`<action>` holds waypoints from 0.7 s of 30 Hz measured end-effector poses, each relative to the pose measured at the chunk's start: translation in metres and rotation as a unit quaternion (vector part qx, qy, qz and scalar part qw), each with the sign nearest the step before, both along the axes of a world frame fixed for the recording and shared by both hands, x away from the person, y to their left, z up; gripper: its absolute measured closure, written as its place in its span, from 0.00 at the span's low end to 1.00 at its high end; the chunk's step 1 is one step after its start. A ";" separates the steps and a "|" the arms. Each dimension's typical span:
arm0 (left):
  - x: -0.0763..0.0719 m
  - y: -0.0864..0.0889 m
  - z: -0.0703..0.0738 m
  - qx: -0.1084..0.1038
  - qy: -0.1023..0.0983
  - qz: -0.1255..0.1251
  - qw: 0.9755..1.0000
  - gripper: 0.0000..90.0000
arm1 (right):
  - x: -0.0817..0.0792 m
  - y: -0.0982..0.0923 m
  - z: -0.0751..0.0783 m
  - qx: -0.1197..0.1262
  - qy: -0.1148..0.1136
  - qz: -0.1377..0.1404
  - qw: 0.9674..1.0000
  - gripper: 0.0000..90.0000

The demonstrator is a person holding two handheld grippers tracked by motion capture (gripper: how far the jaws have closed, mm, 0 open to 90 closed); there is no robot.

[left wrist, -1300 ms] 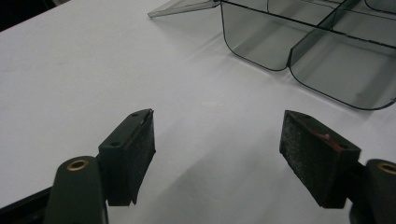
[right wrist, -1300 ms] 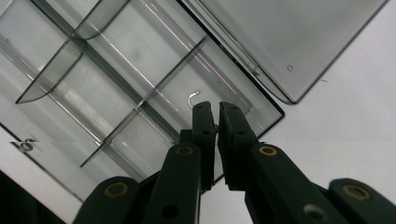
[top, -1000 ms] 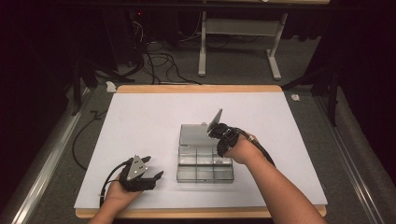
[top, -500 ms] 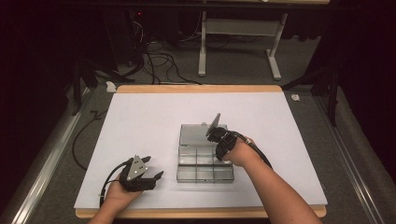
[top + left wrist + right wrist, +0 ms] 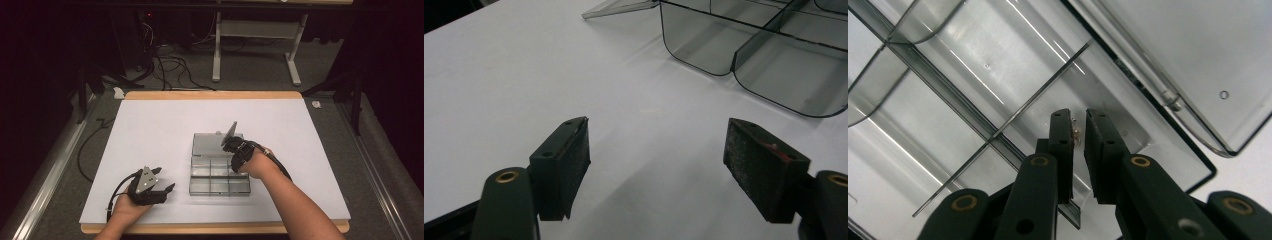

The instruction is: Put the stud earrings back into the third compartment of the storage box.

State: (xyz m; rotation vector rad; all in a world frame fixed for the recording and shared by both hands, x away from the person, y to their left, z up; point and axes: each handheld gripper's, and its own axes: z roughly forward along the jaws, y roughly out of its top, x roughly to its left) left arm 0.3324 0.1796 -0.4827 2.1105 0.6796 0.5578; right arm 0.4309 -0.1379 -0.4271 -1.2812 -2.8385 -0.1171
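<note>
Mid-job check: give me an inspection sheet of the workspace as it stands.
Surface: white table top with a wooden edge, bare around the box.
Job's things: smoky clear plastic compartment box, its lid folded open flat behind; a tiny shiny bit in one compartment, too small to name.
Clutter: nothing seen on the table.
Grippers: left gripper open, low over the table beside the box; right gripper inside a compartment, jaws just been opening, a narrow gap, the shiny bit between the tips.
Cables: one black cable trails from the left gripper; loose floor cables beyond the table.
Surroundings: white metal stand, dark floor.
</note>
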 end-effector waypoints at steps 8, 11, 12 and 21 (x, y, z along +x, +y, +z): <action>0.000 0.000 0.000 -0.002 0.001 0.002 1.000 0.30 | -0.005 -0.007 0.020 0.012 -0.018 -0.001 1.000 0.91; 0.000 0.000 0.000 -0.001 -0.001 0.001 1.000 0.30 | -0.008 -0.014 0.036 0.018 -0.030 -0.008 0.999 0.90; 0.000 0.000 0.000 -0.001 -0.001 0.002 1.000 0.30 | -0.010 -0.016 0.039 0.017 -0.031 -0.015 0.999 0.90; -0.002 0.001 0.000 -0.005 -0.006 0.006 1.000 0.29 | -0.015 -0.045 0.047 0.017 -0.041 -0.038 0.998 0.86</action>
